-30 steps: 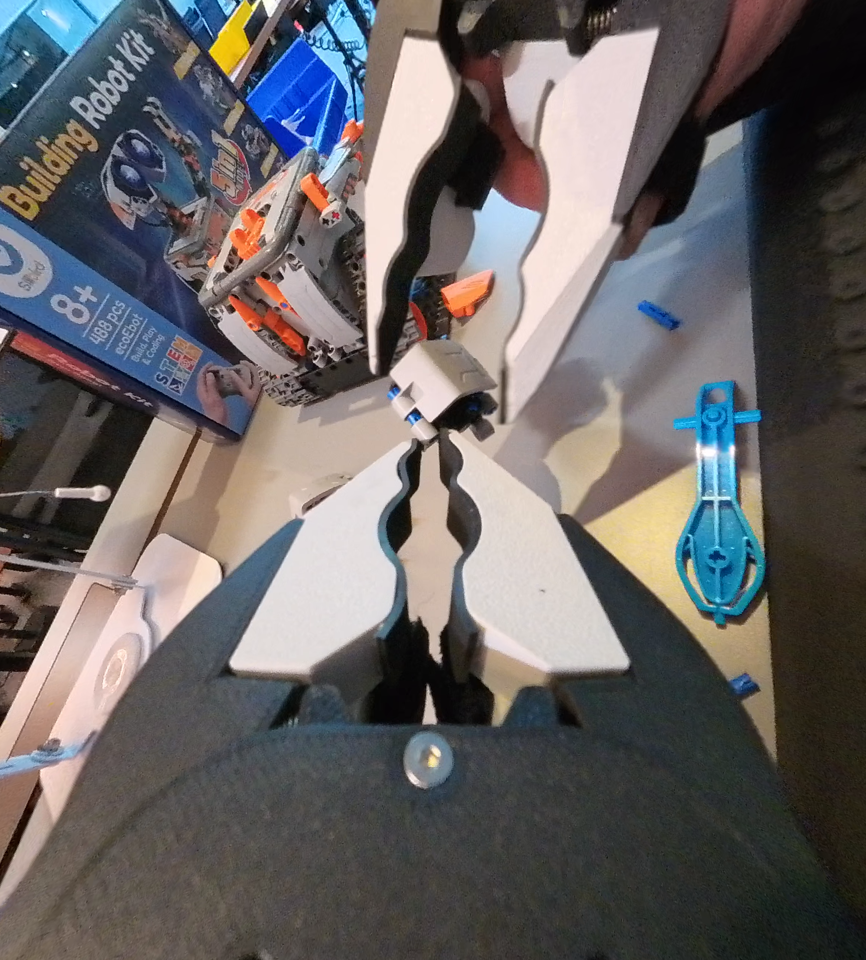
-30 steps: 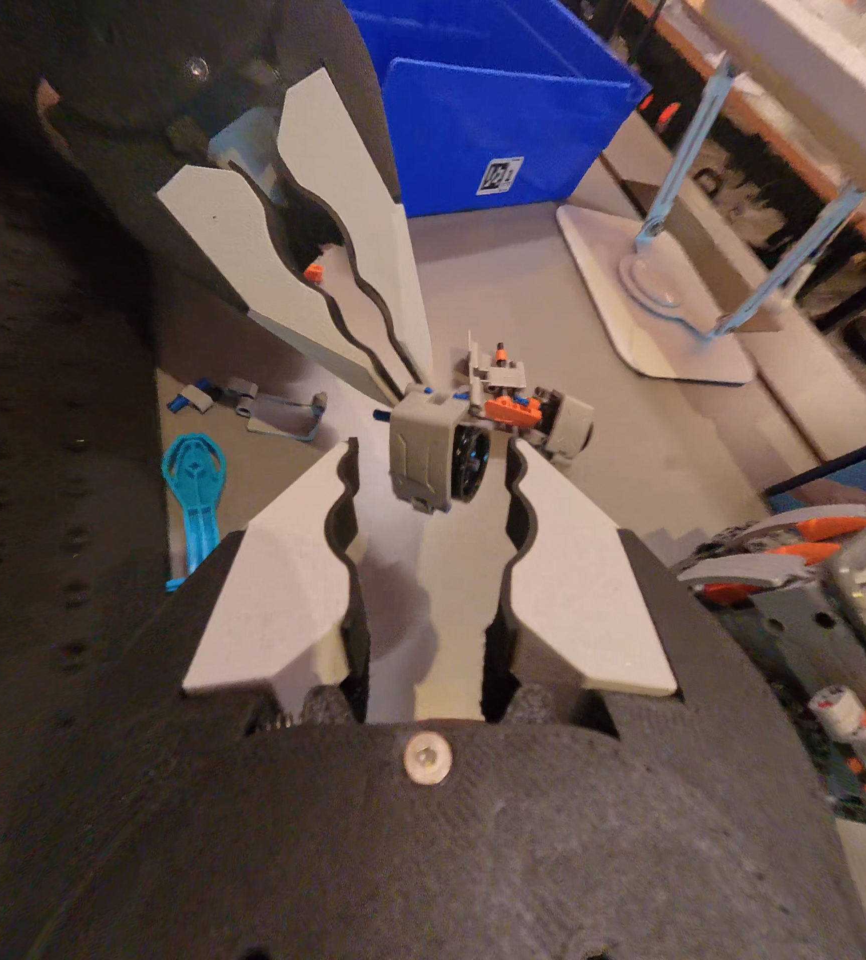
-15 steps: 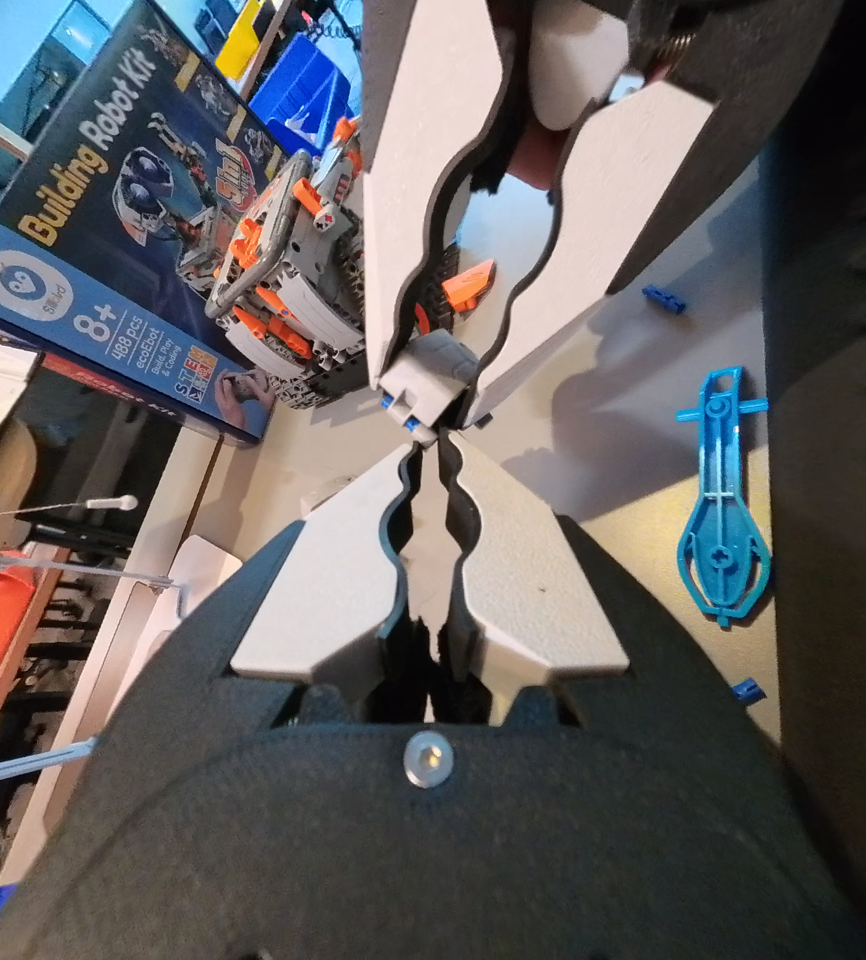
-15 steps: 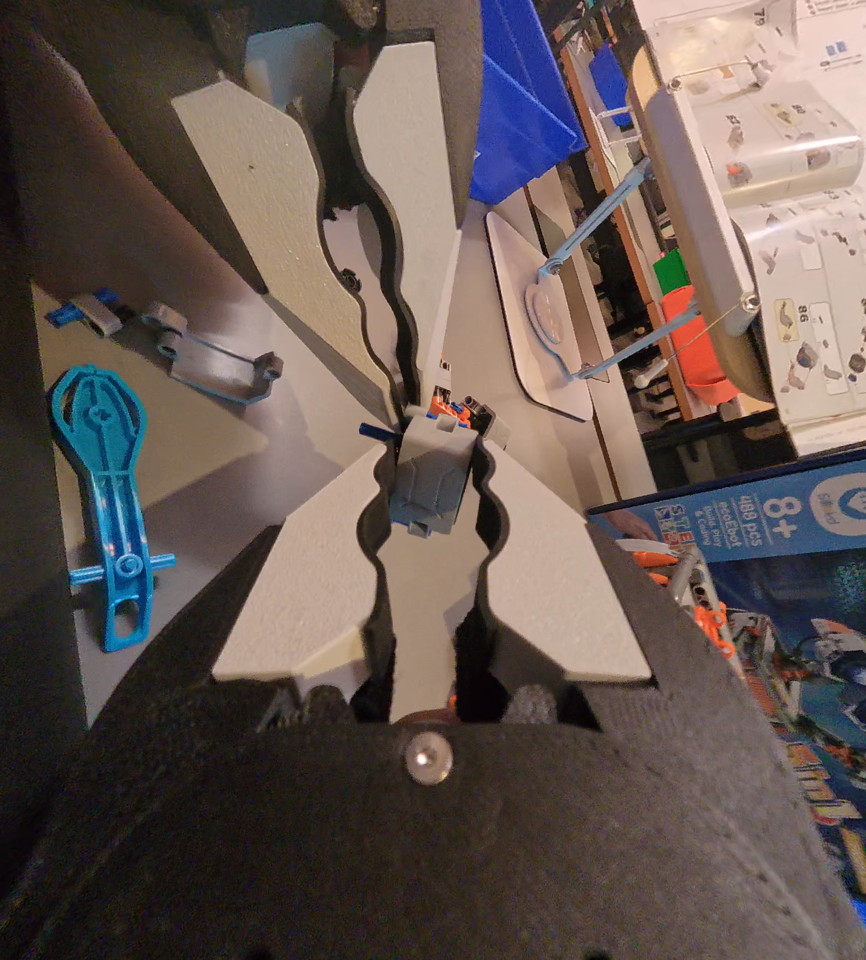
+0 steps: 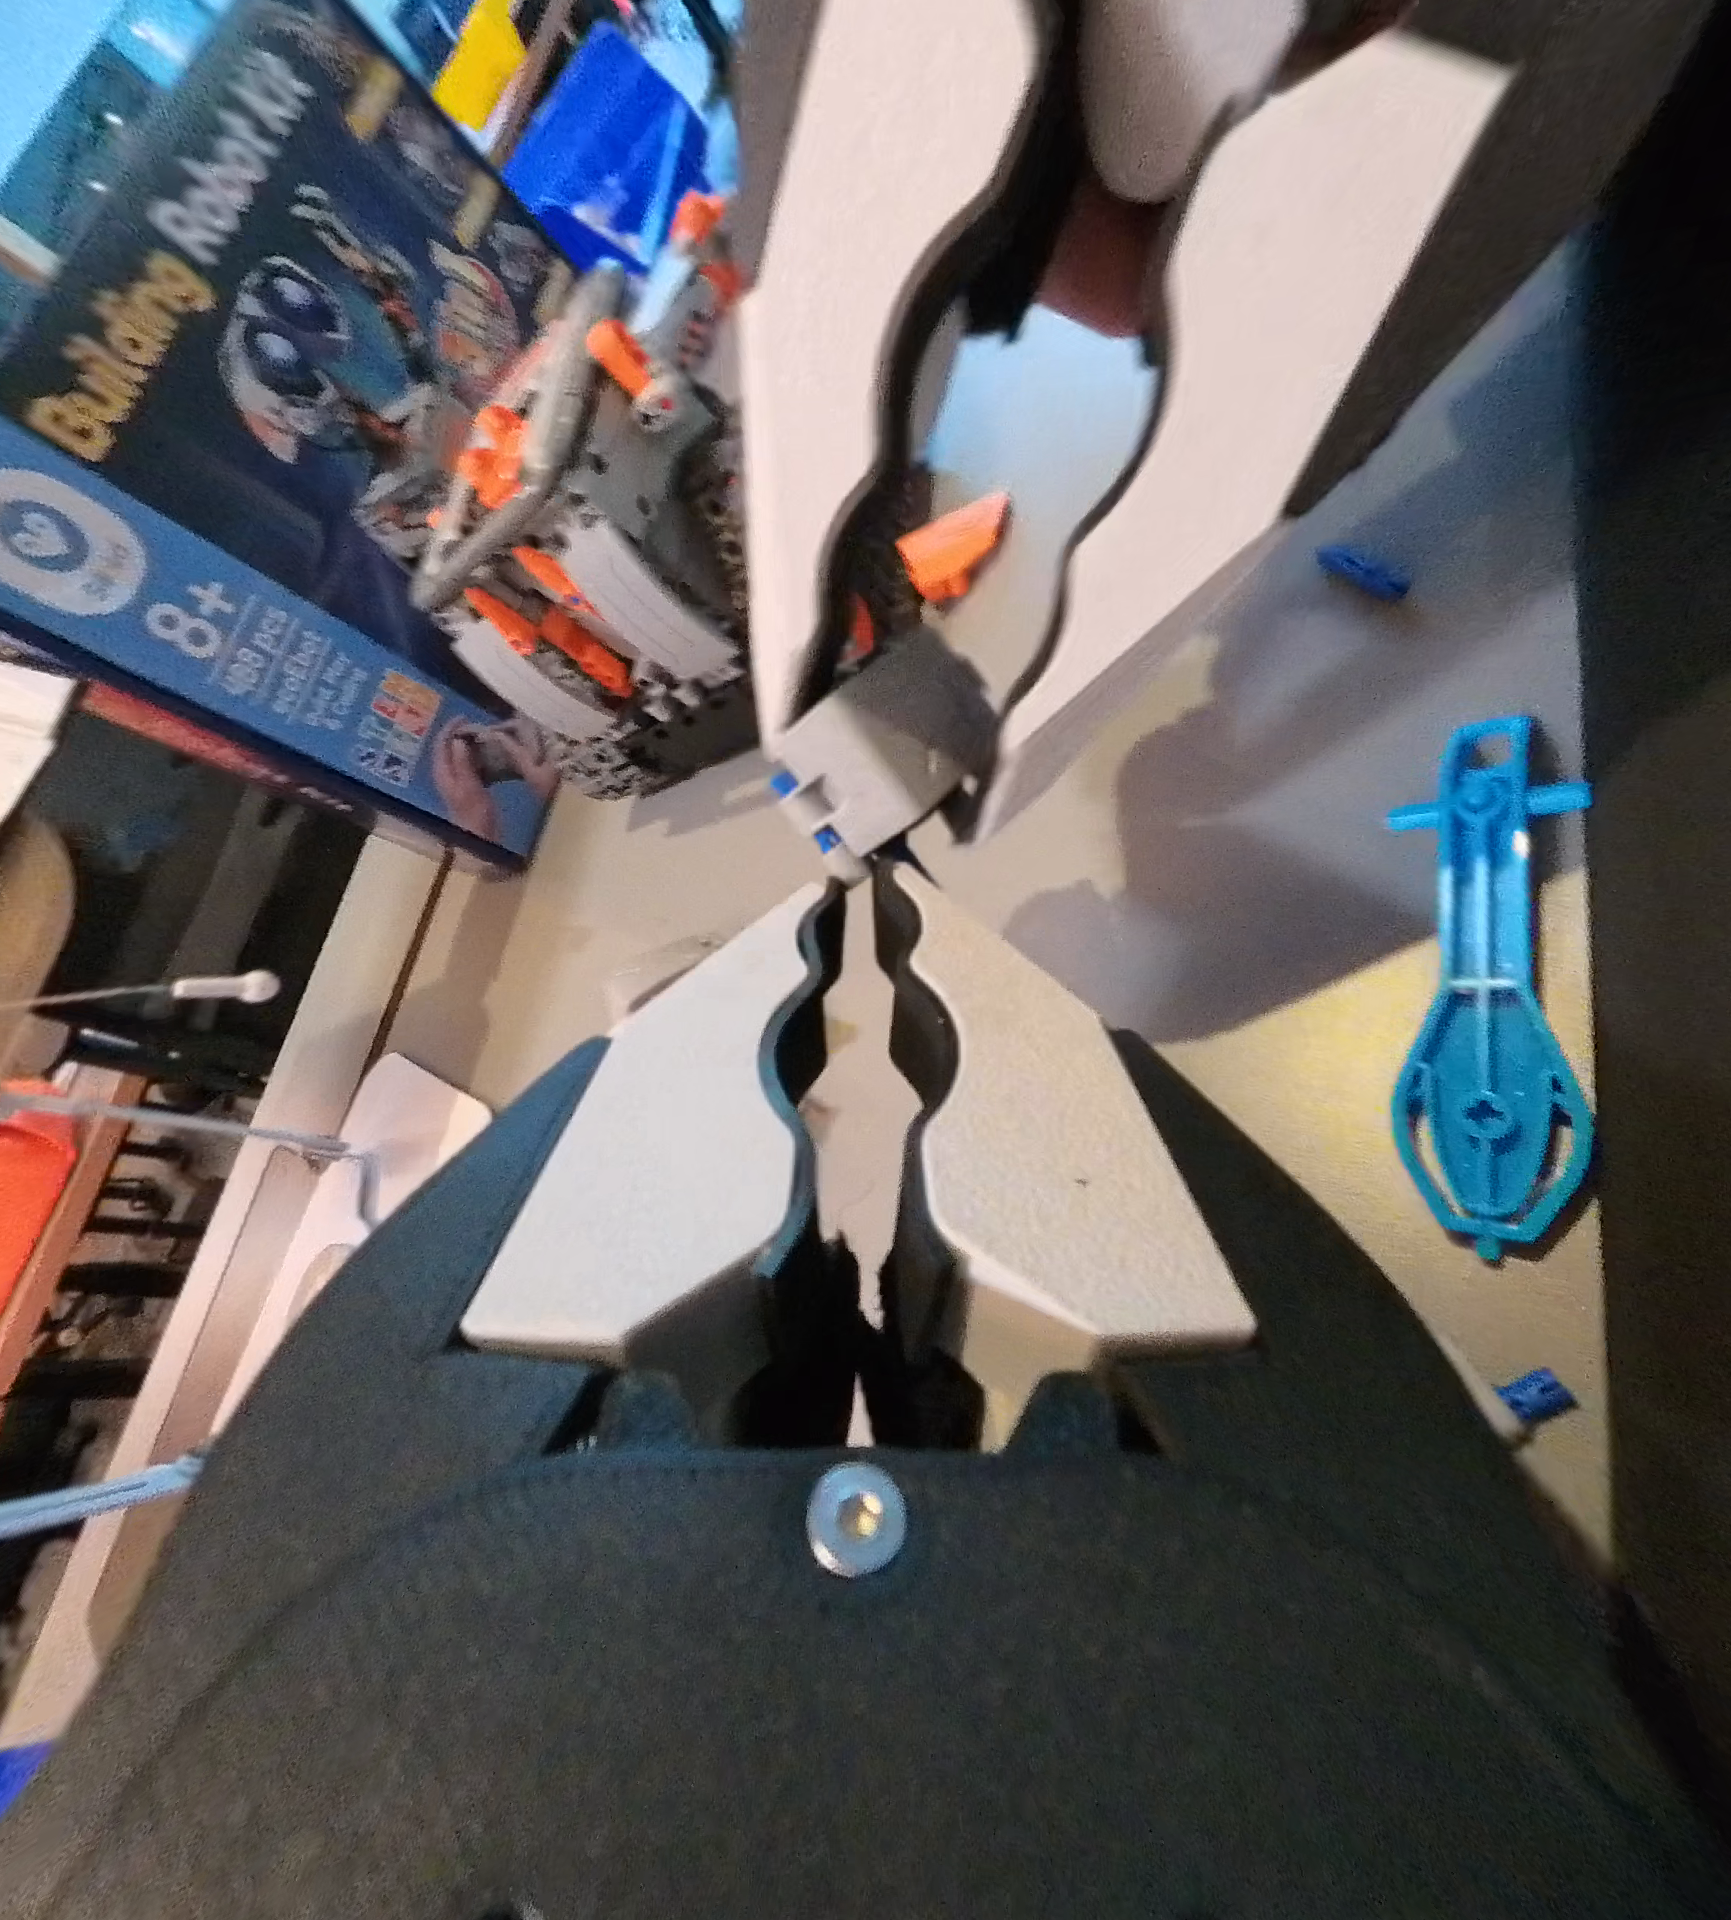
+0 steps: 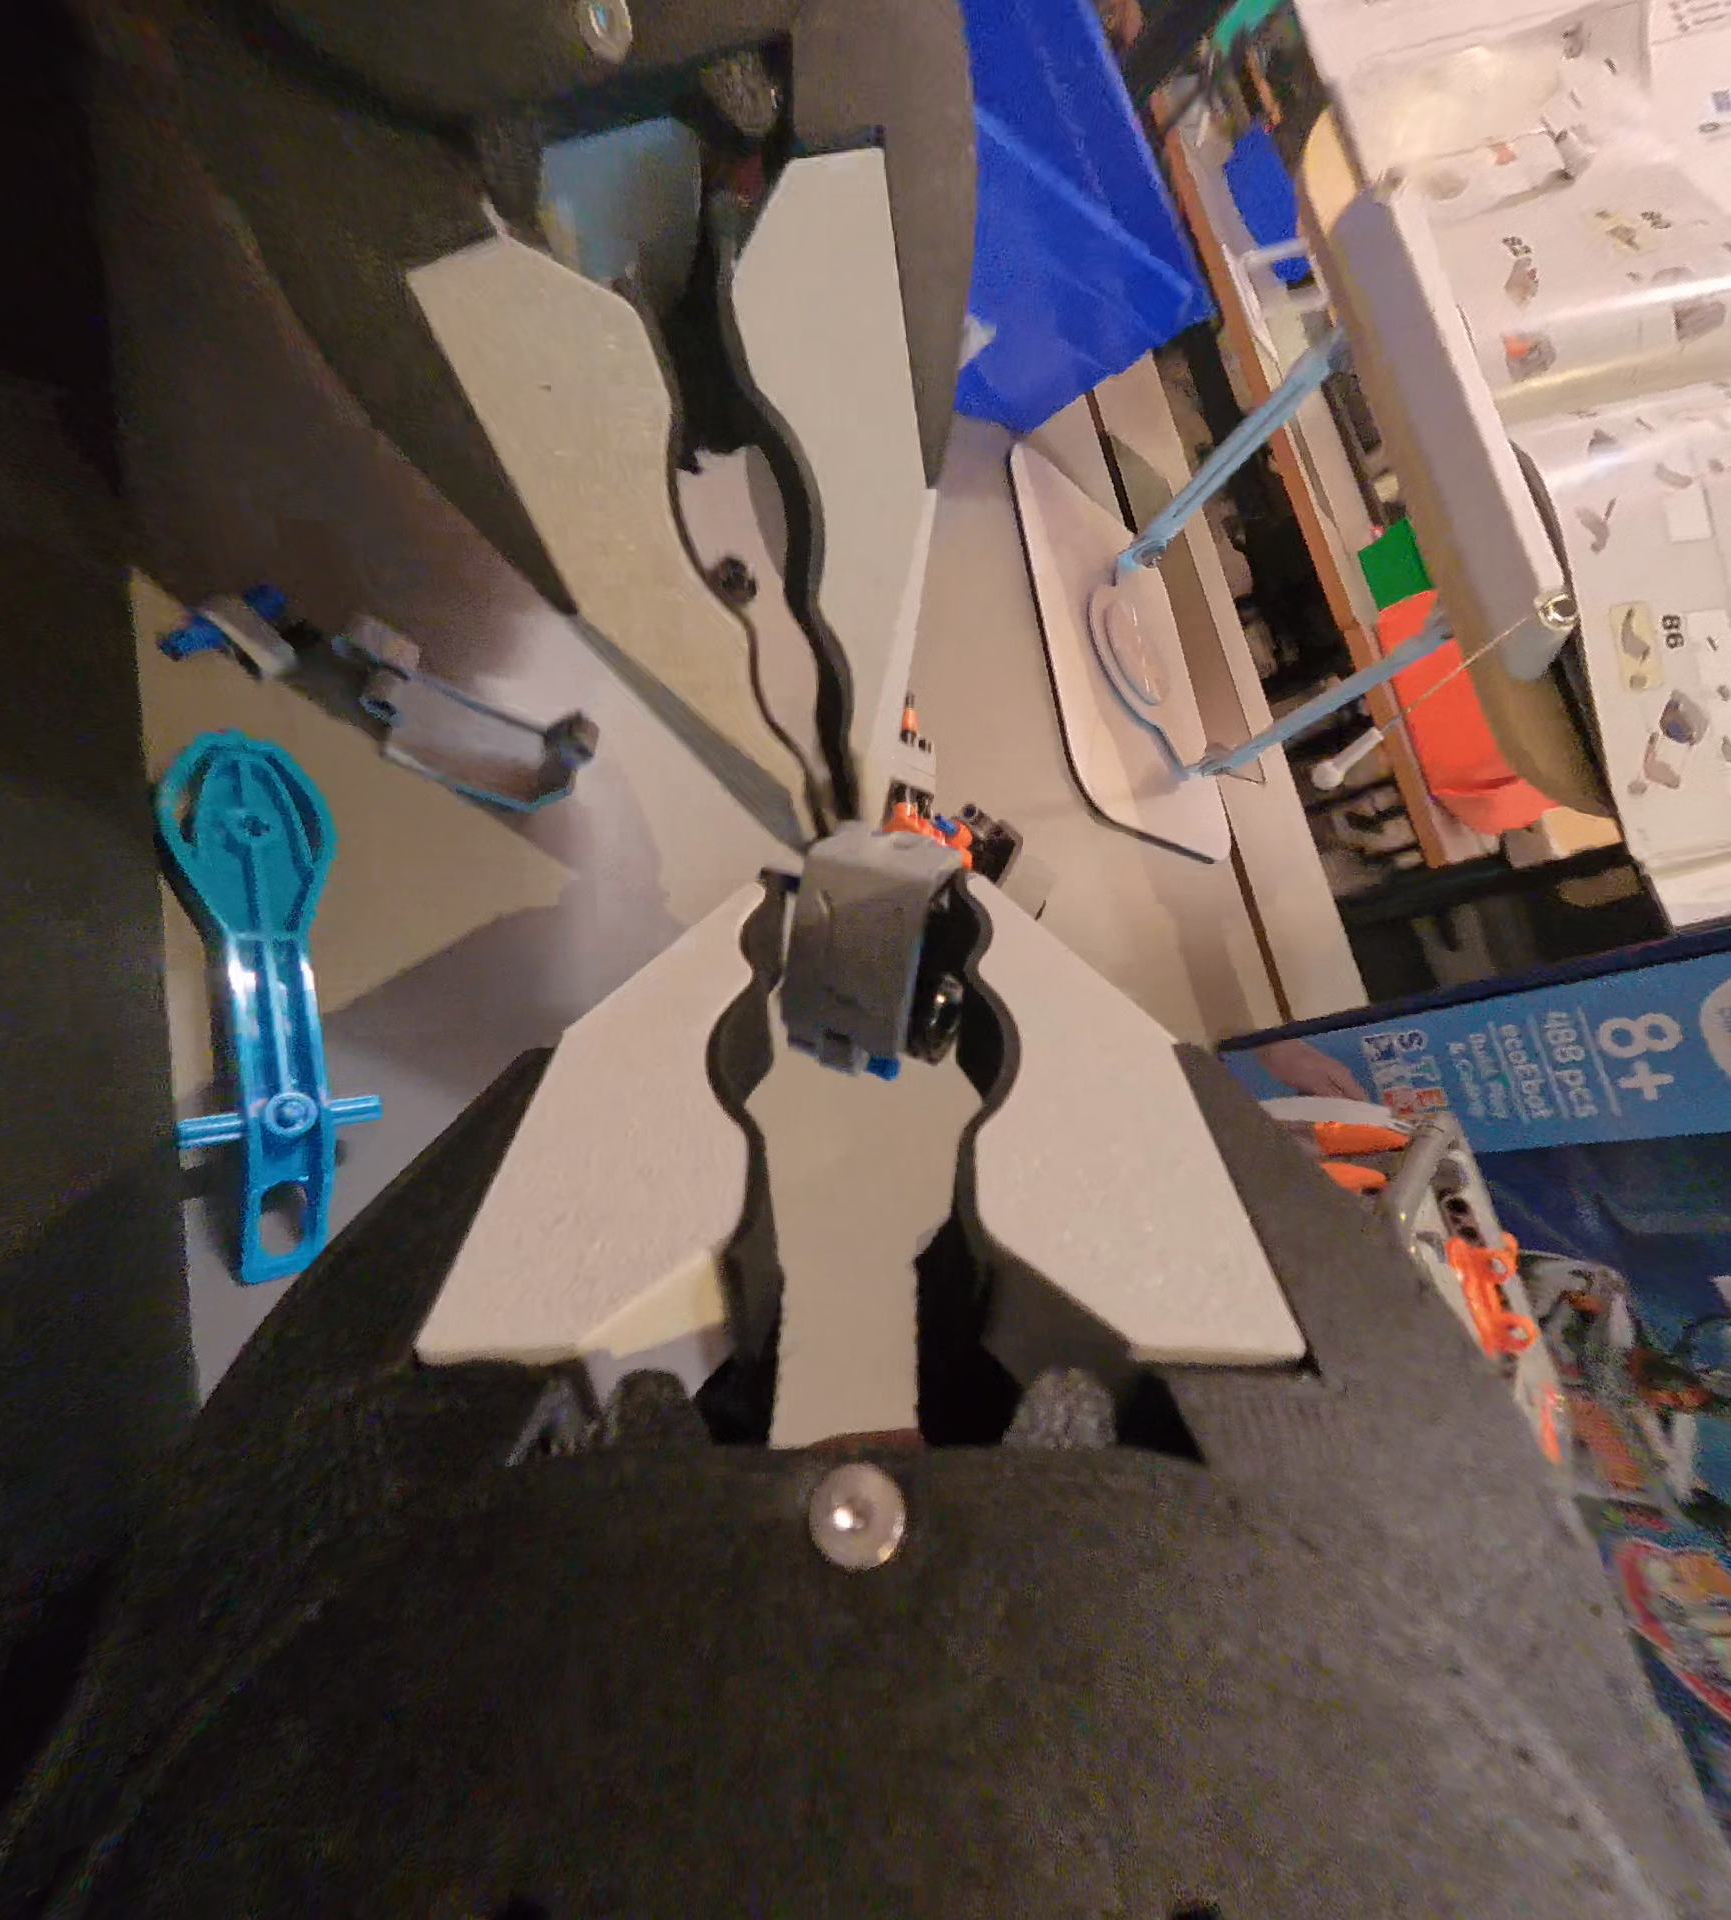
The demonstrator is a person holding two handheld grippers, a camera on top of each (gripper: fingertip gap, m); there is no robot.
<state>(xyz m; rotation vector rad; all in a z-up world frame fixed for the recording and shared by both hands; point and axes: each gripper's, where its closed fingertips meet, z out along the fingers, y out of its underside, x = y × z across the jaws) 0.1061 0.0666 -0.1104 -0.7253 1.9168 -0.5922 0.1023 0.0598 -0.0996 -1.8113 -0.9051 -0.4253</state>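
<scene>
Since a second ago your right gripper [image 6: 866, 914] went from standing wide apart around the little grey block piece [image 6: 856, 961] to closing in on it, and now its two fingers are pinched against the sides of that piece. Your left gripper [image 5: 856, 883] hasn't changed its grip: its fingers are nearly together, clamped on the thin end of the same piece right at the tips, so you've got it held from both ends up off the table [image 5: 1256, 997]. From the right wrist view you can see orange and black bits [image 6: 944, 826] sticking out on the far side of the grey part, next to the left gripper's tips.

Around it: the blue paddle-shaped plastic tool [image 5: 1484, 1039] lies flat on the table off to the side, well apart from both grippers, with a couple of tiny blue pegs [image 5: 1363, 569] near it. A half-built grey and orange model [image 5: 580, 540] sits just behind the held piece, leaning up against the blue kit box [image 5: 217, 447]. In the right view there's also a grey bracket piece [image 6: 487, 727] on the table and a blue bin [image 6: 1058, 239] farther back.
</scene>
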